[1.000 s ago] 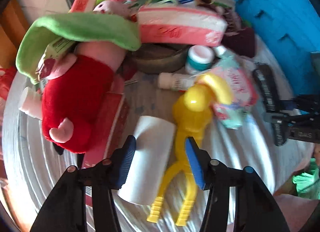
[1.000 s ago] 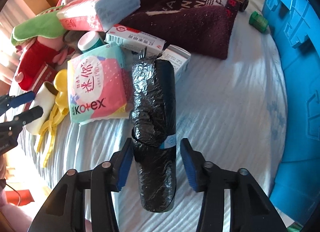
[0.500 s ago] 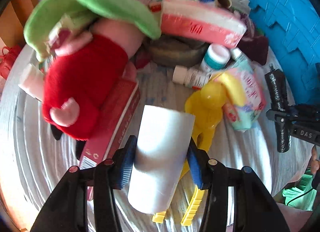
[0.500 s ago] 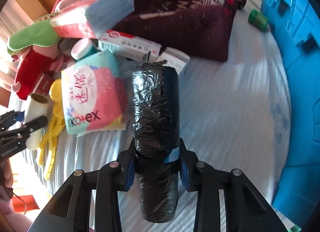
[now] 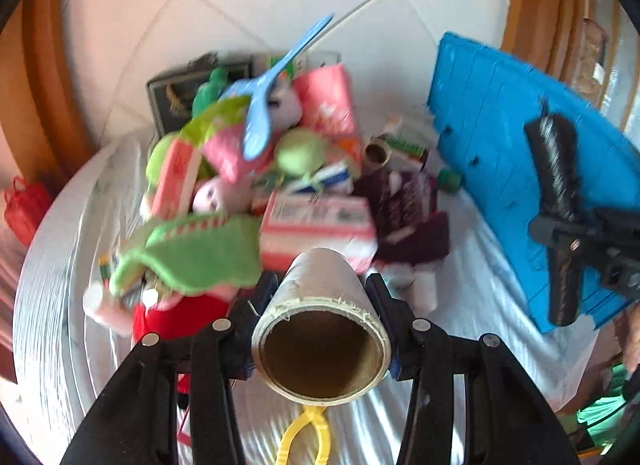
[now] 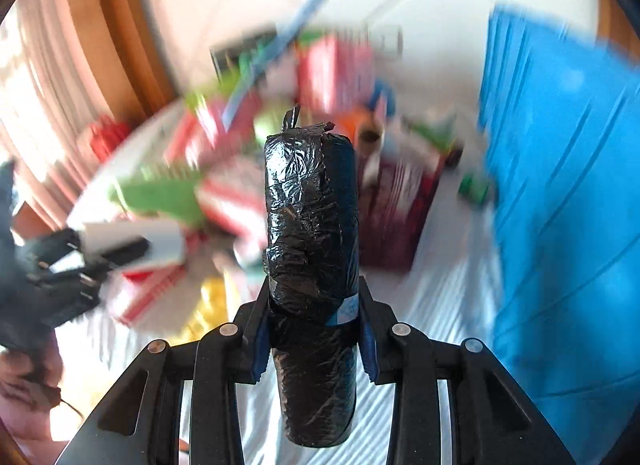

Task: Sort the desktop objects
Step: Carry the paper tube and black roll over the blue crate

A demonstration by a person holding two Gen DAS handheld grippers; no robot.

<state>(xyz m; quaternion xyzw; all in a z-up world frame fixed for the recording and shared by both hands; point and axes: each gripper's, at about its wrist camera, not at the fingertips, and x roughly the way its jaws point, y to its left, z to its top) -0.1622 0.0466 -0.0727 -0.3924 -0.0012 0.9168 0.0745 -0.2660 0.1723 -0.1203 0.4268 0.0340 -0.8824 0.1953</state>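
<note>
My left gripper (image 5: 318, 305) is shut on a white film roll (image 5: 320, 305) with a cardboard core, lifted above the table with its open end toward the camera. My right gripper (image 6: 314, 325) is shut on a black bin-bag roll (image 6: 310, 225), held upright above the table. In the left wrist view the right gripper (image 5: 560, 241) and the black roll (image 5: 554, 169) show at the right, in front of the blue crate (image 5: 500, 125). In the right wrist view the left gripper (image 6: 80, 257) with the white roll (image 6: 132, 243) shows at the left.
A heap of packets, boxes and plush toys (image 5: 256, 193) covers the far half of the white-clothed table (image 5: 60, 325). A maroon knit cloth (image 5: 404, 209) lies beside it. Yellow tongs (image 5: 304, 437) lie below my left gripper. The blue crate (image 6: 560, 185) stands at the right.
Both grippers have closed on their rolls and lifted them off the table. The views have tilted up and pulled back from the heap; the right wrist view is motion-blurred.
</note>
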